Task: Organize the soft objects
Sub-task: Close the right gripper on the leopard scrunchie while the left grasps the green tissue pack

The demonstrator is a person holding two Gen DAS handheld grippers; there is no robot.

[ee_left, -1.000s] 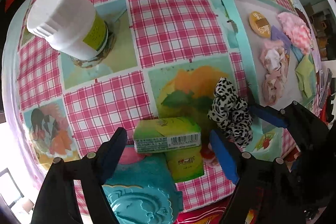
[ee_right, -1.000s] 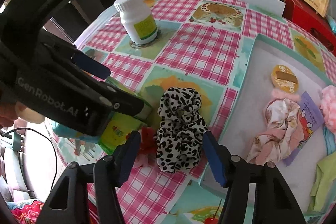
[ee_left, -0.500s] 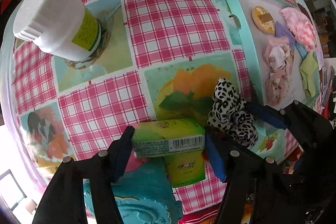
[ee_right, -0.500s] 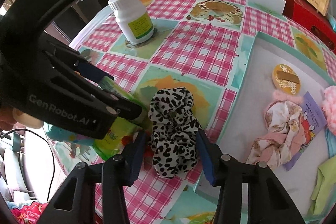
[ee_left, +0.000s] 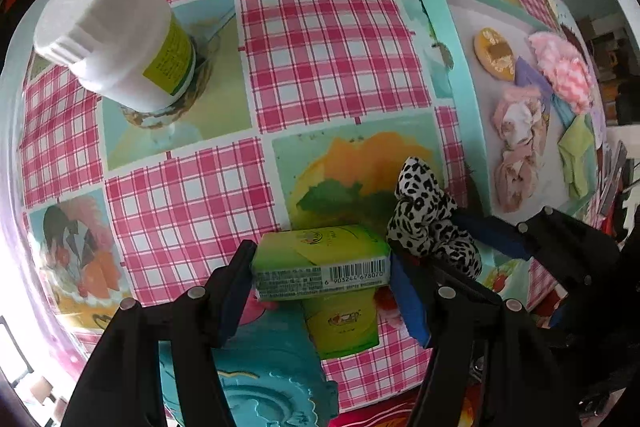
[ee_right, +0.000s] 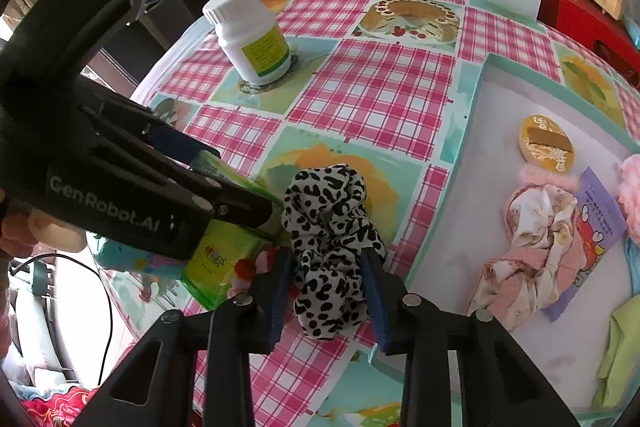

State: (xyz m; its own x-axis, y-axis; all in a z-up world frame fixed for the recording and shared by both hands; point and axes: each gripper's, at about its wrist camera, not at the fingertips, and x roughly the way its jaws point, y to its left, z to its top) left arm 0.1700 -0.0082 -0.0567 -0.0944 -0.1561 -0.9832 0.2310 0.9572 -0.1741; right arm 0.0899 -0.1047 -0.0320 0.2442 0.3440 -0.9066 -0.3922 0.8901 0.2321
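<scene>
The right gripper (ee_right: 326, 291) is seen with its blue-padded jaws just closed in upon a black-and-white leopard-print fabric scrunchie (ee_right: 328, 239), which is pinched between the pads at its near end; the rest of the scrunchie is bunched up on the bench (ee_right: 372, 95), which is covered by a pink-checked cloth with pictures of cakes. The left gripper (ee_left: 320, 283) is clamped across the two ends of a green rectangular cardboard box with a barcode (ee_left: 320, 263), its jaws having drawn in over the past moment. A second green and yellow packet (ee_left: 344, 323) is seen lying beneath the box, next to a teal embossed item (ee_left: 272, 391) at the near edge.

To the right of the scrunchie, a shallow tray with a mint-green rim (ee_right: 468, 131) is set. In it are laid a pale pink floral scrunchie (ee_right: 532, 247), a round yellow disc (ee_right: 546, 143), a purple printed card (ee_right: 600, 223), a fluffy pink scrunchie (ee_right: 630, 187) and a light green cloth (ee_right: 620, 347).

At the far left a white plastic bottle with a yellow-green label (ee_right: 252, 35) is stood upright, well apart from both grippers.
</scene>
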